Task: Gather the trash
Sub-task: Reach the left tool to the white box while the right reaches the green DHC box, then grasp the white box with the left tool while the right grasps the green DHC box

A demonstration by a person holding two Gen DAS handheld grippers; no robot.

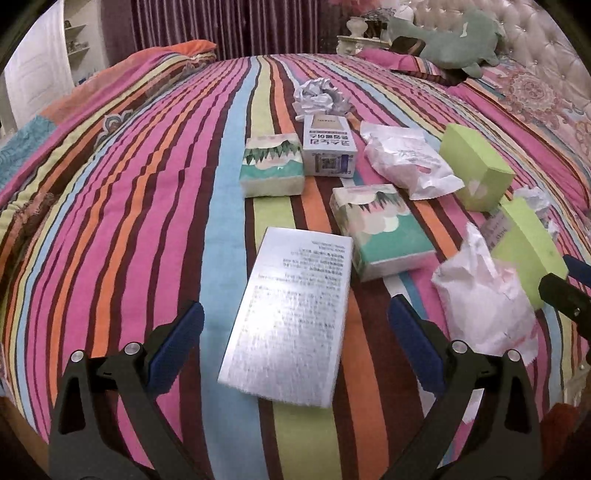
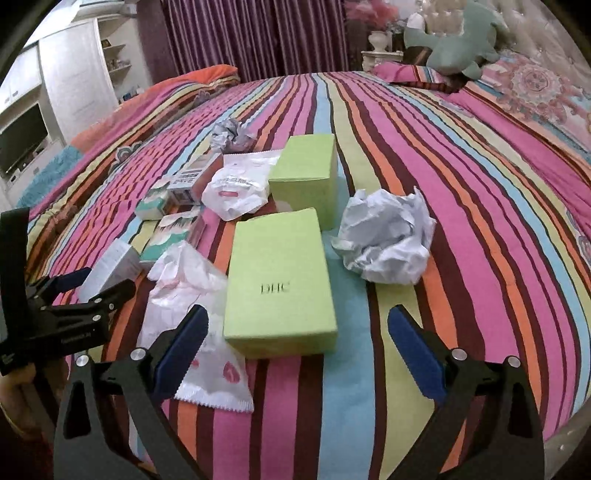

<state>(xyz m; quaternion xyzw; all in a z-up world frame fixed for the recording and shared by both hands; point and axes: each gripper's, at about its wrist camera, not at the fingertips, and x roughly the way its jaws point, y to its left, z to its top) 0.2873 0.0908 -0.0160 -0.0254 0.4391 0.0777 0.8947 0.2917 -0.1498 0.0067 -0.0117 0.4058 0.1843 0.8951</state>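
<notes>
Trash lies scattered on a striped bedspread (image 1: 110, 206). My left gripper (image 1: 295, 328) is open, its jaws on either side of a silver box (image 1: 291, 314) with printed text. Beyond lie two teal tissue packs (image 1: 271, 166), a white carton (image 1: 328, 147), crumpled wrappers (image 1: 406, 158) and crumpled paper (image 1: 319, 96). My right gripper (image 2: 297, 339) is open around the near end of a green DHC box (image 2: 280, 280). A second green box (image 2: 306, 173) stands behind it, and a crumpled white paper ball (image 2: 388, 236) lies to its right.
A white wrapper (image 2: 192, 314) lies under my right gripper's left finger. A green plush toy (image 2: 454, 40) and pillows sit at the headboard. Purple curtains (image 2: 251, 33) hang behind the bed. White shelving with a TV (image 2: 22, 136) stands at the left.
</notes>
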